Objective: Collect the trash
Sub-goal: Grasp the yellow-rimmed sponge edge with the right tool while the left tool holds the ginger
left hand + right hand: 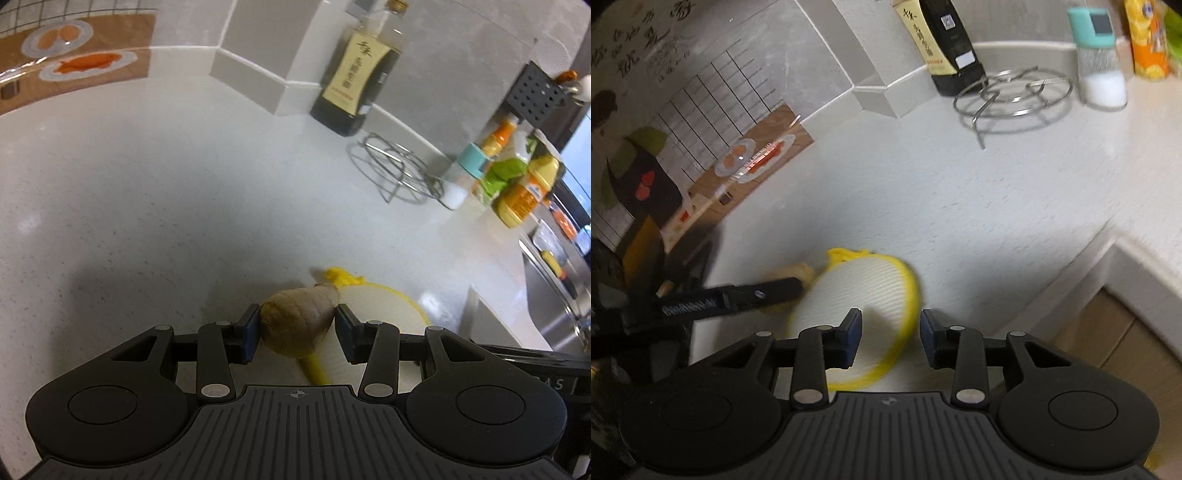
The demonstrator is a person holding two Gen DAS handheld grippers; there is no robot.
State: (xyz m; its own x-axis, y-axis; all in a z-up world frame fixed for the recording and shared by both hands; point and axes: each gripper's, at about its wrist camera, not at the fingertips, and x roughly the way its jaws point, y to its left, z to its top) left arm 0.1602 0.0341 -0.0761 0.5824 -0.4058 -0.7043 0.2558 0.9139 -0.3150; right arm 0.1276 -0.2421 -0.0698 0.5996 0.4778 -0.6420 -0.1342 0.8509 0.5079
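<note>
The left claw point(298, 325) is clamping the ginger piece point(300, 321) between both pads, just above the white surface point(147, 221). The right claw point(890, 338) is hanging open and empty over the yellow-rimmed pad point(857, 291), near the surface's front edge. Keeping the squeeze steady while lifting should stop the lumpy ginger rolling out.

The white countertop point(147, 206) lies open from 9 to 12 o'clock; a dark bottle point(354, 74) and wire trivet point(395, 170) obstruct 1 o'clock.

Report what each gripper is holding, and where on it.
The left gripper clamps a piece of ginger across its thick middle. The right gripper holds nothing; its jaws stand apart over the yellow-rimmed white pad.
</note>
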